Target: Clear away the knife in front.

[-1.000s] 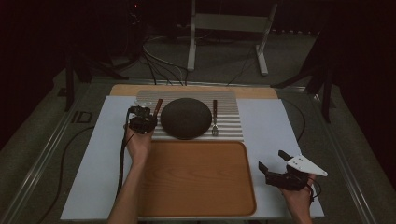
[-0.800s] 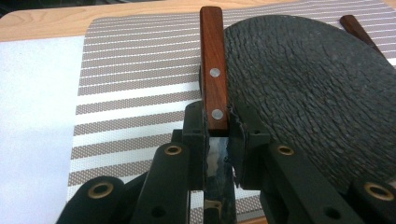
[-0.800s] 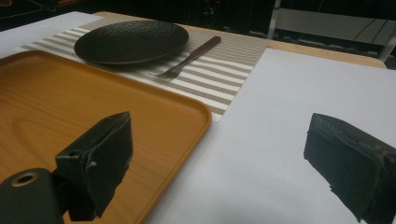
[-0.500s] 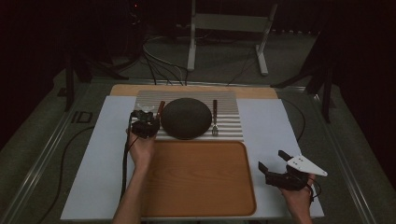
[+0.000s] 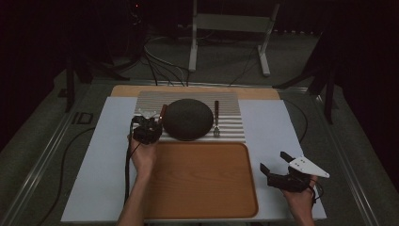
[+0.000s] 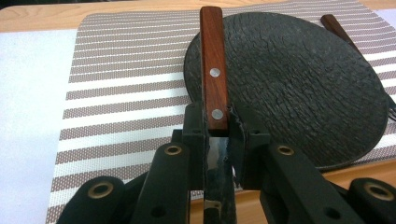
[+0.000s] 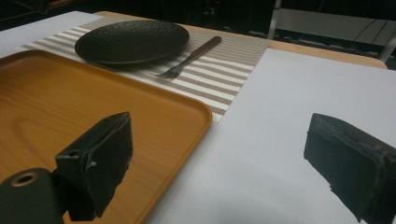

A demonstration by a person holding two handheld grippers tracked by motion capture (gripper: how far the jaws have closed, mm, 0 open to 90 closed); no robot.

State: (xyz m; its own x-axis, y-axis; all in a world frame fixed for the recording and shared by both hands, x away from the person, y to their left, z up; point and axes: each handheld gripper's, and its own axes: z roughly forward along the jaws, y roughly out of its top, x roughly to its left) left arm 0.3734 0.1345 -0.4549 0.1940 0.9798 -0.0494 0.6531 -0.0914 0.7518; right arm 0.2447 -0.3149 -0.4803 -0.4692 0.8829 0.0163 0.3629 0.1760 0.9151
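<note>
Left gripper (image 6: 217,154) has its jaws pinched on a knife (image 6: 214,70), gripping it right where the wooden handle meets the blade. Seen along the jaws in the left gripper view, the handle, with two metal rivets, runs straight out beyond the fingertips, while the blade passes back between the jaws toward the hand. The handle's right edge sits against or just over the left rim of the dark plate (image 6: 299,84); whether they touch I cannot tell. Below both lies a striped mat (image 6: 126,93).

From the high view, the left gripper (image 5: 147,129) sits at the mat's (image 5: 230,132) left part, just left of the plate (image 5: 188,119), with the knife (image 5: 162,113) pointing away from the person. A fork (image 5: 216,120) lies on the mat on the plate's far side from the knife, well apart from it. A wooden tray (image 5: 202,181) sits just below the mat, on the person's side.

Right gripper (image 5: 282,167) hovers over the white table cover to the right of the tray, jaws spread wide with nothing between them. Its own view shows both pads (image 7: 100,163) apart above the tray's (image 7: 154,121) corner, with the plate (image 7: 130,41) and fork (image 7: 189,58) farther off.
</note>
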